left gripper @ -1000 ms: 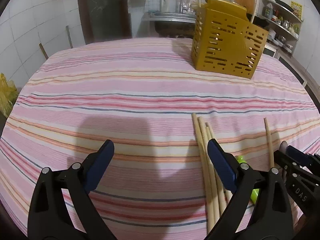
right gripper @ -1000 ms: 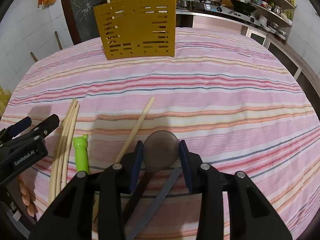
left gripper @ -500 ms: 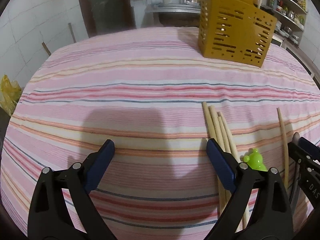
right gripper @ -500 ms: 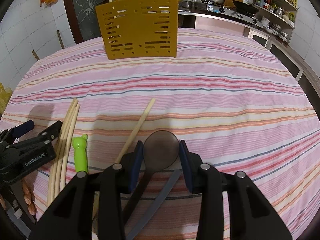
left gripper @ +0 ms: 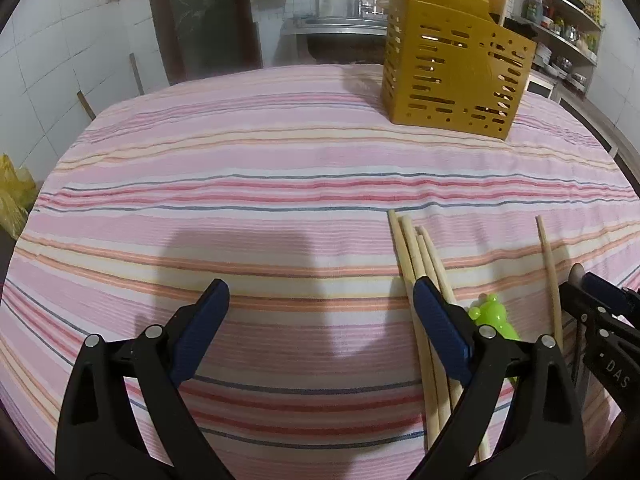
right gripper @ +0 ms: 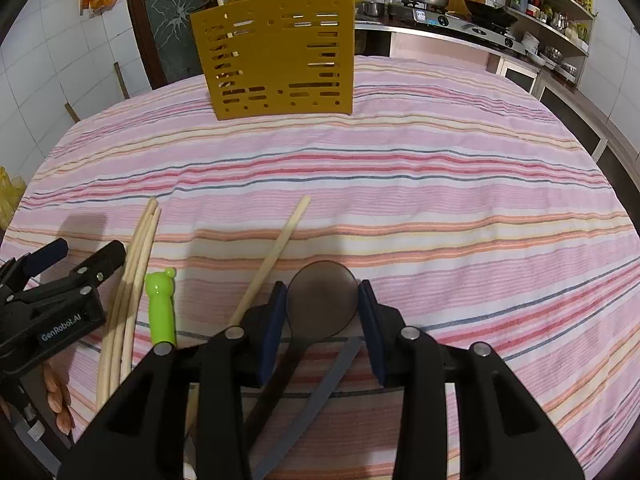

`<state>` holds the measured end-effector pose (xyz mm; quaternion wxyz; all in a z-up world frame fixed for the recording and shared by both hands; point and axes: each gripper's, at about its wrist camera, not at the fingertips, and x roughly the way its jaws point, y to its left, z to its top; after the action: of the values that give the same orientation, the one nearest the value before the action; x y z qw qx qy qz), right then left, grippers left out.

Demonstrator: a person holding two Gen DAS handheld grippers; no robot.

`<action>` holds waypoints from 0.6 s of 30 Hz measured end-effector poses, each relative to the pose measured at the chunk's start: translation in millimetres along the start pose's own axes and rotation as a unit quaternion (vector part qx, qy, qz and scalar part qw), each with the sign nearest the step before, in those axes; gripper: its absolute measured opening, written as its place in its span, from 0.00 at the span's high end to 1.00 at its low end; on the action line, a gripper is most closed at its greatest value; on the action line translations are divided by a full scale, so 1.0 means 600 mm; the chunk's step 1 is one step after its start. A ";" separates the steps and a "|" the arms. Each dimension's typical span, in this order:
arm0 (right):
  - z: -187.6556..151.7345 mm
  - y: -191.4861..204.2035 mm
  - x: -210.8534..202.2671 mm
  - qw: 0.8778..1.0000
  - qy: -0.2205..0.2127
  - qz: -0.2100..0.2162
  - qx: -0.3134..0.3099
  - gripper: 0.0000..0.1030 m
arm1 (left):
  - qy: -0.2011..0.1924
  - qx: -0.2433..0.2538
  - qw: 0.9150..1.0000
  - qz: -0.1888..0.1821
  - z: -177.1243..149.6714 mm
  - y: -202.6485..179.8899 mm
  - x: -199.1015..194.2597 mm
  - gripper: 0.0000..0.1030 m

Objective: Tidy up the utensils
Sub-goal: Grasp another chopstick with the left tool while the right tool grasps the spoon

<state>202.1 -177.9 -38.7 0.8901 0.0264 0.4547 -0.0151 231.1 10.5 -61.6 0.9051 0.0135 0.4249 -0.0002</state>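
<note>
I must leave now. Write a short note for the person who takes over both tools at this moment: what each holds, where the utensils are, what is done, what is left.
Right tool: jaws around the bowl of the dark spoon; whether the pads press on it I cannot tell.
Left tool: open, empty, over bare cloth beside the chopstick bundle.
On the striped cloth: bundle, one single chopstick, green bear-topped utensil, a flat grey piece beside the spoon handle.
Done: the yellow holder at the far side already has sticks in it.
Left: all the utensils on the cloth.

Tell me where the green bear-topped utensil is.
In the right wrist view the green utensil lies on the striped cloth at lower left, between the chopstick bundle and the single chopstick, near the left gripper.
</note>
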 end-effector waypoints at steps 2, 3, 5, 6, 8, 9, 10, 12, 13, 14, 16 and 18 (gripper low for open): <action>0.000 0.001 0.001 1.000 0.000 -0.002 0.000 0.64 | -0.001 0.005 1.000 0.003 -0.003 -0.004 -0.001 0.12; 0.000 0.001 0.001 1.000 0.000 -0.002 -0.001 0.64 | -0.002 0.007 1.000 0.006 -0.003 -0.006 -0.001 0.12; 0.001 0.002 0.001 1.000 0.000 -0.004 -0.001 0.64 | -0.001 0.012 1.000 0.010 -0.001 -0.009 0.000 0.12; 0.000 0.002 0.001 1.000 0.000 -0.004 -0.001 0.64 | 0.004 0.015 1.000 0.011 0.000 -0.012 0.004 0.12; 0.001 0.002 0.001 1.000 0.001 -0.005 0.000 0.64 | 0.019 0.021 1.000 0.005 0.001 -0.016 0.014 0.18; 0.001 0.002 0.001 1.000 0.001 -0.005 0.000 0.64 | 0.021 0.022 1.000 0.007 0.003 -0.018 0.016 0.18; 0.002 0.002 0.001 1.000 0.002 -0.005 0.001 0.64 | 0.020 0.020 1.000 0.007 0.004 -0.019 0.016 0.20; 0.002 0.002 0.000 1.000 0.003 -0.006 0.002 0.64 | 0.025 0.018 1.000 0.002 0.009 -0.022 0.017 0.27; 0.002 0.002 0.000 1.000 0.003 -0.006 0.003 0.64 | 0.026 0.017 1.000 0.001 0.011 -0.024 0.017 0.29; 0.003 0.002 -0.001 1.000 0.004 -0.007 0.004 0.64 | 0.028 0.017 0.999 -0.001 0.014 -0.027 0.019 0.35; 0.003 0.004 -0.002 1.000 0.003 -0.008 0.004 0.64 | 0.033 0.019 0.999 -0.006 0.019 -0.033 0.020 0.45; 0.002 0.005 -0.001 1.000 0.003 -0.011 0.003 0.64 | 0.042 0.021 0.999 -0.017 0.030 -0.040 0.024 0.59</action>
<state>202.8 -174.8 -37.3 0.8886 0.0241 0.4573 -0.0263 254.2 -13.8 -61.7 0.8858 0.0257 0.4628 -0.0238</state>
